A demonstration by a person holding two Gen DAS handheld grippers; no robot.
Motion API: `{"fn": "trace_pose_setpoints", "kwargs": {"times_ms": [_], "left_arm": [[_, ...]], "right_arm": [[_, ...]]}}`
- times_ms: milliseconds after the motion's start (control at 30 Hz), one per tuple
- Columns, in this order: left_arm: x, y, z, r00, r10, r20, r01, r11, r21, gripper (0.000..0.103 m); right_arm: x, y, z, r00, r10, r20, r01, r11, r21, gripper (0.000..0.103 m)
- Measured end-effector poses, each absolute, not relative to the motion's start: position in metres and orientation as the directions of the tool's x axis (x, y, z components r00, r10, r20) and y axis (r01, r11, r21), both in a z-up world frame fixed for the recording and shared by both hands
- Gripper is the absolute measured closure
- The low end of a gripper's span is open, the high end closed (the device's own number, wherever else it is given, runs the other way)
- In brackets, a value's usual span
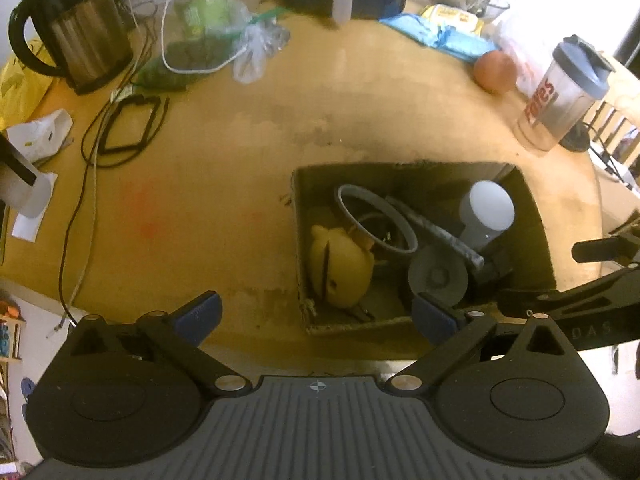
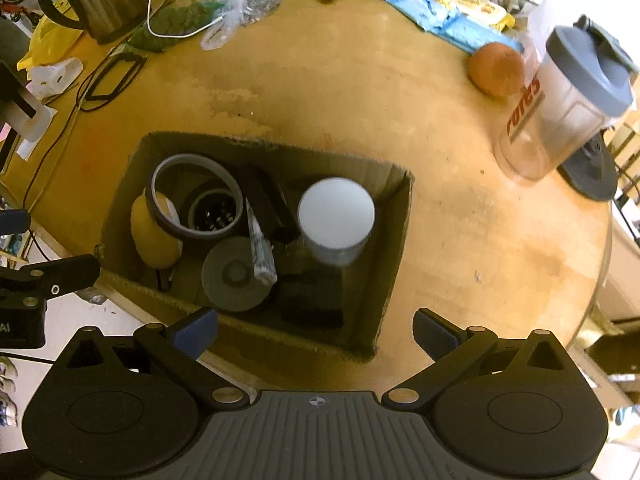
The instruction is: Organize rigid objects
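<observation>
Your left tongs [image 1: 316, 320] stand spread as wide as they go, nothing between the blue pads; they hang over the bare tabletop [image 1: 240, 152] at the near left edge of the cardboard box [image 1: 298, 240]. The right pad overlaps the box's near rim in the left wrist view; contact cannot be told.

Your right tongs [image 2: 316, 332] are likewise wide apart and hold nothing, poised above the near wall of the box [image 2: 394, 240].

Box contents, right wrist view:
- grey tape ring [image 2: 196, 200], leaning on a yellow rounded object [image 2: 150, 236] at the left end
- dark round container [image 2: 212, 212] seen through the ring
- grey disc [image 2: 234, 276] lying flat near the front
- grey patterned stick [image 2: 260, 248] lying across the disc's edge
- white-topped grey cylinder [image 2: 336, 220], upright at the right end
- black block [image 2: 312, 300] in front of the cylinder

Outside the box, all well apart from it: shaker bottle [image 2: 560, 100] and orange fruit [image 2: 496, 68] at far right, kettle [image 1: 76, 28] at far left, a black cord loop [image 1: 128, 124] beside it.
</observation>
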State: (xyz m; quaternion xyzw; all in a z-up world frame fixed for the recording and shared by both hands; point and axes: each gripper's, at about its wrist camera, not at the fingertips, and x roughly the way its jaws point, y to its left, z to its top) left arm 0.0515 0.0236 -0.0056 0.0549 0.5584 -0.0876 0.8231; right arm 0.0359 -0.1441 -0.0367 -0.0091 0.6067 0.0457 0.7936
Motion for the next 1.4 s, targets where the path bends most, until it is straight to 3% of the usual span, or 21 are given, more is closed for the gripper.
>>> {"fn": "trace_pose_setpoints", "kwargs": {"times_ms": [400, 1400], "left_arm": [[0.046, 0.017, -0.017, 0.270, -0.089, -0.959, 0.193, 0.980, -0.037, 0.000], [0.038, 0.023, -0.019, 0.237, -0.080, -0.968, 0.153, 0.987, -0.044, 0.000]], "right_arm": [[0.023, -0.147, -0.041, 0.243, 0.071, -0.967, -0.034, 0.997, 0.065, 0.000], [0.018, -0.148, -0.037, 0.254, 0.068, -0.965, -0.035, 0.998, 0.061, 0.000]]}}
